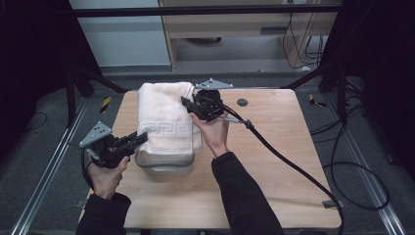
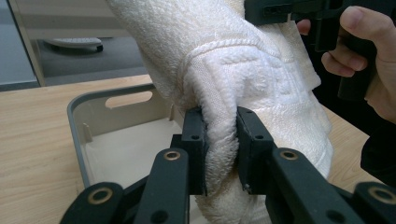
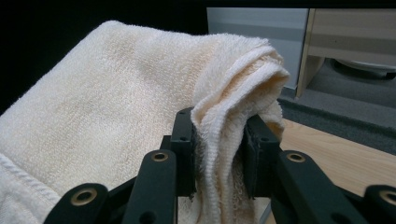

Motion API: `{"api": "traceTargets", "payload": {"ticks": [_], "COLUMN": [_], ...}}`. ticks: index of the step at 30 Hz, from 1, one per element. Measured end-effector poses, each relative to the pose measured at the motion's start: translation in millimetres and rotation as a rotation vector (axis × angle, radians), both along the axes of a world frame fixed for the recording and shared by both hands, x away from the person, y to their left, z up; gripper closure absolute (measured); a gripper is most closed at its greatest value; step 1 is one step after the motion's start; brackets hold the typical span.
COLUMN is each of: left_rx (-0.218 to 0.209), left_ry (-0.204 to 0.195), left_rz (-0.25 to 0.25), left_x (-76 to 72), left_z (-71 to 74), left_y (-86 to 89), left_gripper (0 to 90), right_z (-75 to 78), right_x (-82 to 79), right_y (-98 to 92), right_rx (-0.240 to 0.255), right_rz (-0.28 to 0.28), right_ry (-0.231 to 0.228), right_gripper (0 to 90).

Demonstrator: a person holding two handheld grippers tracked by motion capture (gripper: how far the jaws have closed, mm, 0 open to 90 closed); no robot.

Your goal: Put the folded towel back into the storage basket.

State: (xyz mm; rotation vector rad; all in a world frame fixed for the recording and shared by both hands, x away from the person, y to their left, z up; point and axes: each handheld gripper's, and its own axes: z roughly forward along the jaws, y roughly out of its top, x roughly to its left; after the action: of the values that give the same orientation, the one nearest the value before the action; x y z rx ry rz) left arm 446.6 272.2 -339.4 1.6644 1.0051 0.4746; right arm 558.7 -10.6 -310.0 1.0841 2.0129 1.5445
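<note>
Left tongs (image 2: 220, 140) pinch a fold of the white towel (image 1: 164, 120); right tongs (image 3: 218, 140) pinch its far corner; the high view shows the towel draped over a grey bin (image 1: 164, 161) on the surface (image 1: 274, 161); the left gripper view shows the bin's inside.

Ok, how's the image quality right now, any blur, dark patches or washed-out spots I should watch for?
High view: soft, low detail, black at both side edges; the towel is nearly washed out, though its key pattern still reads. Left gripper view: sharp on the towel fold between the jaws, background softer. Right gripper view: towel crisp and evenly lit, upper left corner black, furniture beyond slightly blurred.
</note>
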Motion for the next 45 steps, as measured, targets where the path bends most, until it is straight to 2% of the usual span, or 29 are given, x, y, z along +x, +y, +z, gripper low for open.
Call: {"api": "traceTargets", "payload": {"ticks": [13,20,25,34,45], "left_rx": [0.029,0.042,0.056,0.075,0.117], "left_ry": [0.063,0.086,0.112,0.148,0.193], "left_rz": [0.018,0.031,0.040,0.050,0.066], "left_x": [13.1,18.9,24.8,33.3,41.9], "left_z": [-22.5,-30.0,-39.2,-52.6,-67.2], "left_y": [10.6,13.4,15.8,17.2,16.6], "left_gripper": [74.6,74.6,74.6,74.6,74.6], "right_z": [-29.0,-41.3,-56.3,-71.5,-91.4], "right_x": [15.5,22.4,30.2,35.7,41.4], "right_y": [15.9,21.4,27.7,32.6,38.0], "right_rx": [-0.024,-0.029,-0.036,-0.058,-0.084], "right_rz": [0.001,-0.004,-0.007,-0.022,-0.038], "right_ry": [0.051,0.070,0.098,0.125,0.163], "right_gripper": [69.6,69.6,69.6,69.5,69.3]}}
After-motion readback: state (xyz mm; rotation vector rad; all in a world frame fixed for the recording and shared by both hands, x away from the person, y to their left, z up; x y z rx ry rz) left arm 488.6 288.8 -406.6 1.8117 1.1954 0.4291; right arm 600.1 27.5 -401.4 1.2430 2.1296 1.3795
